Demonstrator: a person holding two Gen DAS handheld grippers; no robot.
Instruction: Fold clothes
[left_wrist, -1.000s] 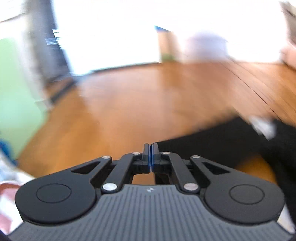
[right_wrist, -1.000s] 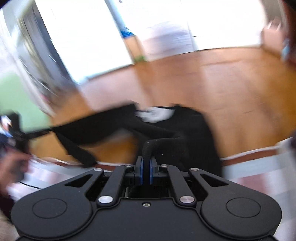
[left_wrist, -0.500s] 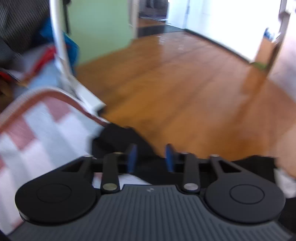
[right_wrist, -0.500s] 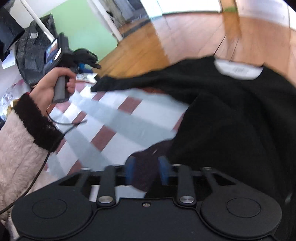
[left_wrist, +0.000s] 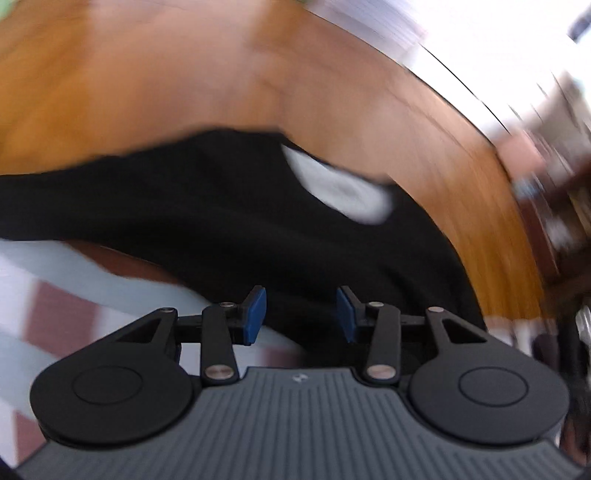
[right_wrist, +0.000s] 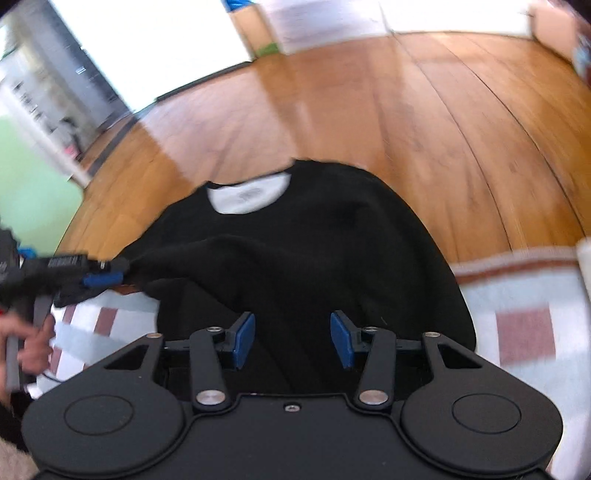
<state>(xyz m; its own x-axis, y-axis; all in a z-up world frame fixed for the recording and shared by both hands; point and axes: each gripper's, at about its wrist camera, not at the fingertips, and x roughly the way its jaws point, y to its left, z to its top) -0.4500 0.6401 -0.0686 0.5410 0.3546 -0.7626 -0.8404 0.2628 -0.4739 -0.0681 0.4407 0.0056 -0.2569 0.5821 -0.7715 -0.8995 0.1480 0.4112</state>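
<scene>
I'm looking at a black sweater (right_wrist: 317, 258) lying spread out, its neck end with the white inner label (right_wrist: 248, 195) resting on the wooden floor (right_wrist: 461, 129) and its lower part lying over a checked red-and-white blanket (right_wrist: 517, 295).

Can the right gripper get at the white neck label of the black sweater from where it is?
Probably yes. The right gripper has its jaws open over the black sweater, and nothing lies between it and the white neck label further along the fabric.
</scene>
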